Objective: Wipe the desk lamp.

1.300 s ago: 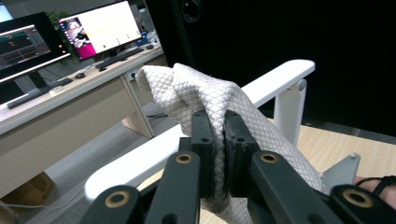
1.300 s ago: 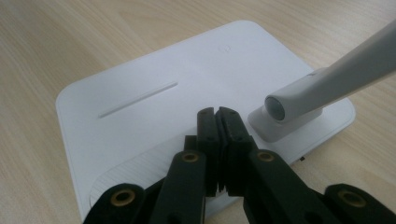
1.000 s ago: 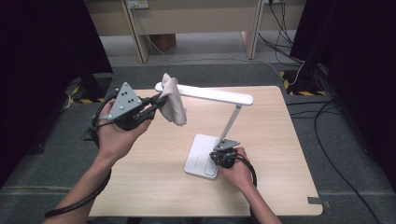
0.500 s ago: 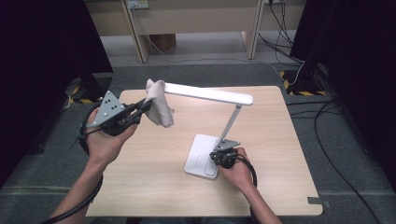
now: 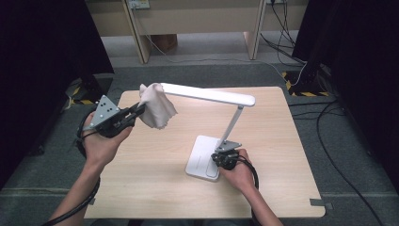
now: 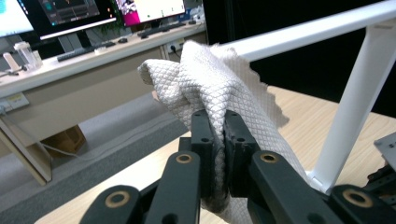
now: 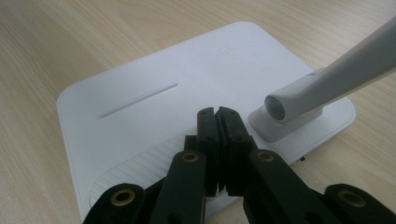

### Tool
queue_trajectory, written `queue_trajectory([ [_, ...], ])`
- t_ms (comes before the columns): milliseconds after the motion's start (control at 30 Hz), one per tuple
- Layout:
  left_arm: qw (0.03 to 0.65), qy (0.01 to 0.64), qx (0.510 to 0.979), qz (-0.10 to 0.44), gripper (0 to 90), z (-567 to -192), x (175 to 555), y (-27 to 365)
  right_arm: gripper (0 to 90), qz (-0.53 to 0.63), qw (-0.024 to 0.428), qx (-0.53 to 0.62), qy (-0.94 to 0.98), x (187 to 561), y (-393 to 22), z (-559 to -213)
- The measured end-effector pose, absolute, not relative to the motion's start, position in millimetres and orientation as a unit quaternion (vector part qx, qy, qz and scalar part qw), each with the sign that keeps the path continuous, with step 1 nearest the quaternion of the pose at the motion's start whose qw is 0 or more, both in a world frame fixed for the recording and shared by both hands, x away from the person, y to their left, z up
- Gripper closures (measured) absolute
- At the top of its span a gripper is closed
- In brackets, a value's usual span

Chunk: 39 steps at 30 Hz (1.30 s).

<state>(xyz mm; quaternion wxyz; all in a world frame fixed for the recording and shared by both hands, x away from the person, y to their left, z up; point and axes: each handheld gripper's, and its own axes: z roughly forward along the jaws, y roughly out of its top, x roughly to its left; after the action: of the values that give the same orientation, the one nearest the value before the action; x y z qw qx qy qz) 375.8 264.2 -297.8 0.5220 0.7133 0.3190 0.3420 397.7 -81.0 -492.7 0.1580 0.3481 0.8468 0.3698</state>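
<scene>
A white desk lamp stands on the table, its flat base [image 5: 203, 157] near the front and its long head [image 5: 207, 94] reaching left over the tabletop. My left gripper [image 5: 138, 111] is shut on a cream waffle-weave cloth [image 5: 155, 106], held up at the left tip of the lamp head. In the left gripper view the cloth [image 6: 219, 88] bunches up between the closed jaws, with the lamp head [image 6: 317, 30] just behind it. My right gripper [image 5: 221, 157] is shut with nothing between its jaws, and its tips [image 7: 218, 114] rest on the lamp base [image 7: 154, 121] beside the stem [image 7: 336, 79].
The wooden table [image 5: 155, 188] has bare surface to the front left and at the right. Cables [image 5: 339, 141] lie on the grey floor to the right. Wooden furniture legs [image 5: 136, 28] stand beyond the far edge. Monitors [image 6: 70, 11] sit on a distant desk.
My left gripper has carried the cloth leftward and down along the lamp head to its left tip. The right gripper has stayed on the lamp base.
</scene>
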Motion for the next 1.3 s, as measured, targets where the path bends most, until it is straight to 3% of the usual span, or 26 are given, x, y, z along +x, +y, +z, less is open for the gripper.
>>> queue_trajectory([
  [400,0.5,0.341,0.717,0.347,84.6,-312.7,377.4,282.3,88.0,0.367,0.159,0.343,0.85,398.4,-80.6,-492.2],
  [800,0.503,0.3,0.741,0.328,84.6,-307.3,391.6,235.8,88.0,0.365,0.158,0.343,0.851,398.5,-80.4,-491.9],
  [1300,0.487,0.276,0.758,0.336,84.5,-295.0,405.4,211.6,88.1,0.367,0.157,0.344,0.85,398.1,-80.7,-492.1],
])
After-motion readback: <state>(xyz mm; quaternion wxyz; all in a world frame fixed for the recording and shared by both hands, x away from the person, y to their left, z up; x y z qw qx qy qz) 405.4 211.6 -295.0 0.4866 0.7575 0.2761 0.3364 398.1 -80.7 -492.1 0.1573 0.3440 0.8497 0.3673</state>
